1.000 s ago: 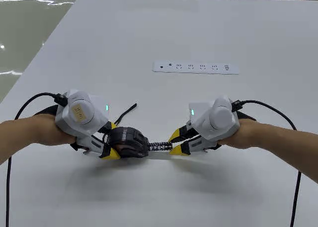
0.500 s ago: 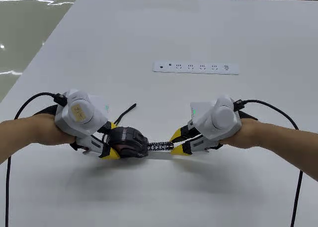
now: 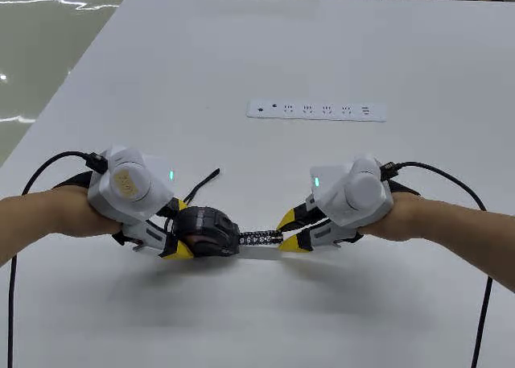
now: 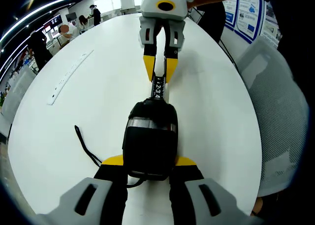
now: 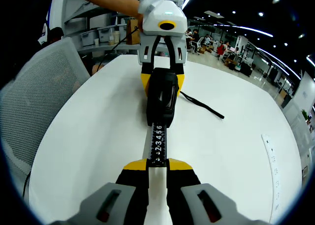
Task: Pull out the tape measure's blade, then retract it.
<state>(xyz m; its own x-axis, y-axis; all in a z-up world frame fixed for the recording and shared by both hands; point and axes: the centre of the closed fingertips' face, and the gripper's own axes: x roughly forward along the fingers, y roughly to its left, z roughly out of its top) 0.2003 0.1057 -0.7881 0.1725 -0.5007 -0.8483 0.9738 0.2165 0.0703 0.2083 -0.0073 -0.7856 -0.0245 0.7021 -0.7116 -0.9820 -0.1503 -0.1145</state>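
Tongs first: the left tongs [image 3: 182, 228] are clamping the tape measure [image 3: 208, 231] case, which is resting low on the bench [image 3: 257, 320]. The right tongs [image 3: 285, 232] are pinching narrow on the blade [image 3: 259, 237] tip. Against a second ago, the right hand is creeping outward and a little more numbered blade is showing between the two, so the pull-out is only just getting going and retraction is still waiting. Beyond, the wrist strap [image 3: 205, 183] is lying slack, and farther back the power strip [image 3: 316, 109] is sitting well apart.

Black tape measure [image 3: 205, 231] sits on the white table [image 3: 322, 46] — blade [image 3: 261, 237] out a short way, numerals up.
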